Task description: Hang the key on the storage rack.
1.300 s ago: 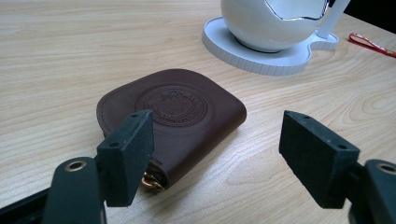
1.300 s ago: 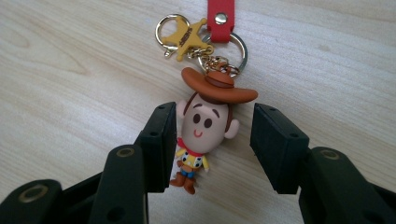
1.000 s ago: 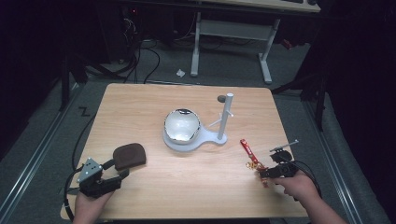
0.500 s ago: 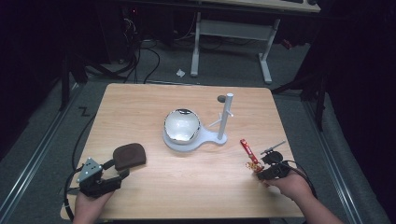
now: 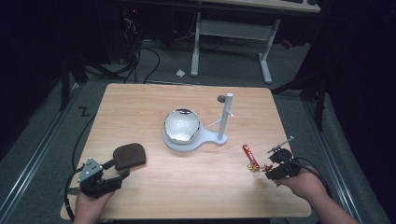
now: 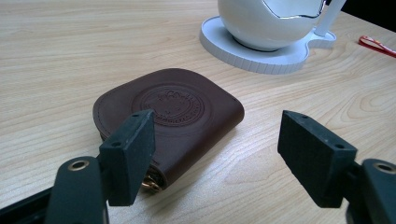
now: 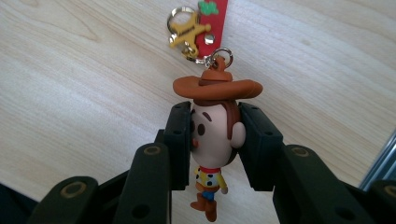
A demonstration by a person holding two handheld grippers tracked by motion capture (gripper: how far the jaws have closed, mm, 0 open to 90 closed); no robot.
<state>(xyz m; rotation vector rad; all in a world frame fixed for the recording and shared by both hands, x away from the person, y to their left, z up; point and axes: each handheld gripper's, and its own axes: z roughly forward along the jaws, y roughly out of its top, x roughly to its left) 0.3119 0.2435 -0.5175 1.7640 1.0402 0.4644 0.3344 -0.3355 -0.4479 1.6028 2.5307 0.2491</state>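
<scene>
The right gripper (image 7: 215, 140) is clamping its two black pads on the head of a small cowboy figure keychain (image 7: 212, 135); its jaws have just been closing, and the figure is now pinched between them, hat above the pads and boots dangling below. A silver ring is linking the hat to a yellow star charm (image 7: 187, 35) and a red strap (image 5: 248, 153), which is lying on the wooden table (image 5: 140, 102) near its right front corner, just ahead of the gripper in the high view.

The left gripper (image 6: 217, 140) is sitting near the table's left front corner with its jaws spread wide and gripping nothing. A brown leather pouch (image 6: 170, 114) is lying flat just ahead of it, one pad hovering over the pouch's near edge.

A white stand (image 5: 219, 137) carrying a shiny bowl (image 5: 182, 125) is standing at mid-table.
</scene>
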